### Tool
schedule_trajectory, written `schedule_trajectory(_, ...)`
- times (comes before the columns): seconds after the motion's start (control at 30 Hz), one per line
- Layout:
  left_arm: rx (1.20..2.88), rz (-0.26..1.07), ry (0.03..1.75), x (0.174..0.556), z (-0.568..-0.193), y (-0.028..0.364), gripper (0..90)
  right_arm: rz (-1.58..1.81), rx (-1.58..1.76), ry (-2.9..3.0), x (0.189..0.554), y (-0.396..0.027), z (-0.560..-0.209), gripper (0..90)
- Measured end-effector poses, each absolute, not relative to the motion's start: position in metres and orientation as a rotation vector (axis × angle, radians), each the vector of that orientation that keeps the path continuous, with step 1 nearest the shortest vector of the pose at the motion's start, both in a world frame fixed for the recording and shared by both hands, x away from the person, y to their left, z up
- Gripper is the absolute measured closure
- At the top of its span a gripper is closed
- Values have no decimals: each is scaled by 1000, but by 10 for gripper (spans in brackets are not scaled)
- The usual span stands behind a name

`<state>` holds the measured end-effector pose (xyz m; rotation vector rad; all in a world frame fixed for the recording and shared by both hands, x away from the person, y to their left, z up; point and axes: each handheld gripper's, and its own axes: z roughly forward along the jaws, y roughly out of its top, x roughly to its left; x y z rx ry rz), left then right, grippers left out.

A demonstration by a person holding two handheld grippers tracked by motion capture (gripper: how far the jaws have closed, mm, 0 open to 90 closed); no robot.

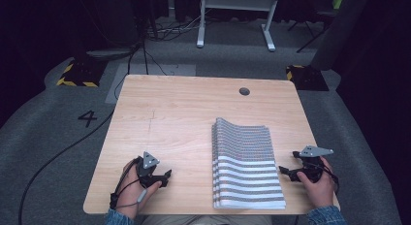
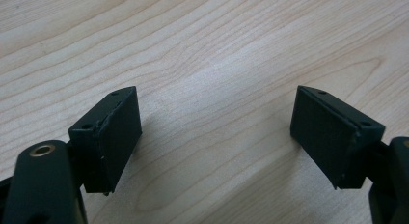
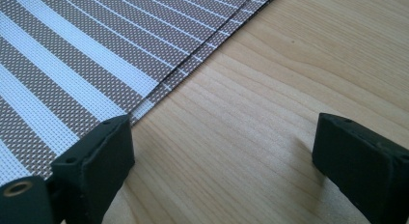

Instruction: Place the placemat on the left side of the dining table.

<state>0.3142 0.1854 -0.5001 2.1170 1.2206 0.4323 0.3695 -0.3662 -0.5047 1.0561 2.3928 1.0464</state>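
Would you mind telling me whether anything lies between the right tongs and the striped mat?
Nothing visible does. The right tongs stand open just beside the striped mat's right edge, with bare table between them.

- We wear blue denim sleeves [image 1: 324, 214] at both wrists.
- Our left gripper [image 1: 165, 177] is black, with a grey three-cornered plate [image 1: 150, 160] on top and a thin dark cable [image 1: 127, 195] looping over the hand.
- Our right gripper [image 1: 286, 171] is black too, with its own grey plate above.
- The jaws are flat black blocks with small screw holes; a brass-coloured bushing [image 2: 42, 149] sits at a pivot.
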Motion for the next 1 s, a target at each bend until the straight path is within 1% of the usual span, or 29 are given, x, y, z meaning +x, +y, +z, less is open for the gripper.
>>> schedule_trajectory(0.03,2129,416,1229,315,-498,186,250,1041,1055,2397,369,-367,-504,77)
schedule_trajectory(0.07,2136,412,1241,315,-495,187,250,1041,1055,2397,369,-367,-504,77)
schedule_trajectory(0.23,2090,412,1198,313,-479,183,285,1042,1054,2397,370,-367,-504,77)
schedule_trajectory(0.47,2042,411,1102,313,-454,172,293,1042,1054,2398,370,-367,-504,77)
schedule_trajectory(0.67,2039,417,1031,315,-440,162,293,1042,1054,2397,370,-367,-504,77)
schedule_trajectory(0.87,2038,394,962,321,-428,146,302,1042,1054,2397,370,-367,-504,77)
schedule_trajectory(1.0,2035,348,897,324,-421,128,303,1042,1054,2397,370,-367,-504,77)
